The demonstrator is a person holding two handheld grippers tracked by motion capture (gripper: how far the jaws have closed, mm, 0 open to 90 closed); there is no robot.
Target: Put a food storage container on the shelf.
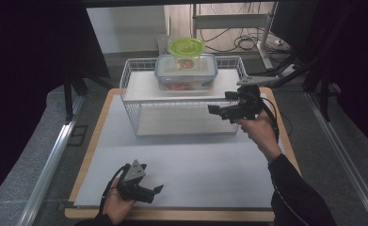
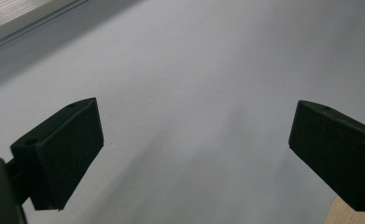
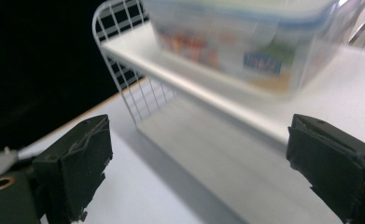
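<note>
A clear food box with a blue-rimmed lid (image 1: 186, 71) sits on the top shelf of a white wire rack (image 1: 133, 98); a green-lidded round tub (image 1: 187, 47) rests on top of it. My right gripper (image 1: 220, 103) hovers open just right of the rack's front, its jaws pointing left at the rack. In the right gripper view the food box (image 3: 245, 42) appears blurred above the white shelf (image 3: 189, 88), between the open gripper (image 3: 199, 163) jaws. My left gripper (image 1: 152, 182) lies low near the table's front edge, open over bare white tabletop (image 2: 194, 93), nothing between its jaws.
The white table top (image 1: 196, 169) has a wooden border (image 1: 92, 141). The rack's lower shelf (image 1: 181, 120) holds nothing. Metal rails (image 1: 50, 160) run along both sides; cables and a desk frame lie on the floor beyond.
</note>
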